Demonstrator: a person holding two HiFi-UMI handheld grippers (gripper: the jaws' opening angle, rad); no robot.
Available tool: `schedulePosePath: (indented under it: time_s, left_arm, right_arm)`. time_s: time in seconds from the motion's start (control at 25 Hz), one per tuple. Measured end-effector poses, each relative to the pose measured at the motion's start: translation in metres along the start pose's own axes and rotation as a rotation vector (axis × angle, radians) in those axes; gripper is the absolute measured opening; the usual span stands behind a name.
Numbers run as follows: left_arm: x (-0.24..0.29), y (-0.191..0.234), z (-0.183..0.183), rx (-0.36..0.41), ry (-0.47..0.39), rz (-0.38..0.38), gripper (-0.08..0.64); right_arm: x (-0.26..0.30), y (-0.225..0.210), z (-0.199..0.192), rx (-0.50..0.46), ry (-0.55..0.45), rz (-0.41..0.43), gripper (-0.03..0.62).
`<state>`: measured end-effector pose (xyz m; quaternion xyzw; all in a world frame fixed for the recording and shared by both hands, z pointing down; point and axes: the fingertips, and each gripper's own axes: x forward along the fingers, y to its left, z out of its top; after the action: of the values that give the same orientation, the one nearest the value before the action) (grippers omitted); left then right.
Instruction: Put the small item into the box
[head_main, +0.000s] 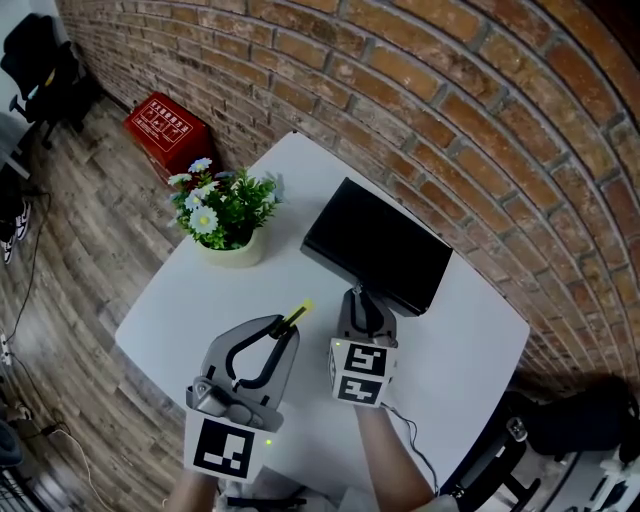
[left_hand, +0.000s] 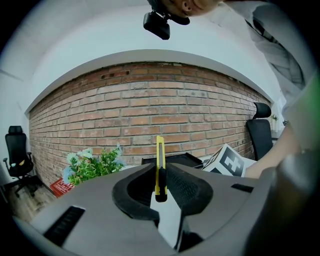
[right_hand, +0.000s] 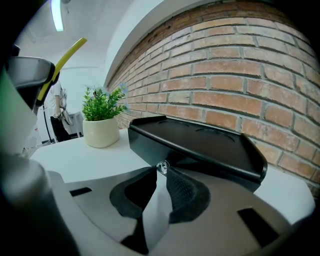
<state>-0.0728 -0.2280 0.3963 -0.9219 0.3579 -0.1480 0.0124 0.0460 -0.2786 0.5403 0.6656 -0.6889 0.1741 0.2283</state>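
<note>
Left gripper (head_main: 289, 327) sits lowest in the head view, its jaws clamped on a yellow utility knife (left_hand: 159, 165) that sticks out past the tips. It is held over the white table (head_main: 170, 315), near the black box (head_main: 385, 245). Right gripper (head_main: 362, 298) pinches a small shiny catch (right_hand: 161, 167) on the box's front edge. A potted plant (head_main: 222, 215) stands to the left.

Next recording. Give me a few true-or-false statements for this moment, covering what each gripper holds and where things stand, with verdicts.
1. The left gripper is shut on a yellow utility knife. True.
2. The right gripper is open over bare table. False: its fingers pinch a silver knob on the black box.
3. The potted plant stands on the white table. True.
4. The utility knife lies inside the black box. False: it is in the left gripper, outside the box.
</note>
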Motion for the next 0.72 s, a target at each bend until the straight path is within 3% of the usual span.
schedulePosePath:
  time_s: [0.72]
  left_arm:
    - [-0.024, -0.001, 0.004, 0.006, -0.007, 0.041, 0.067]
  right_arm:
    - [-0.022, 0.021, -0.012, -0.016, 0.013, 0.025, 0.081]
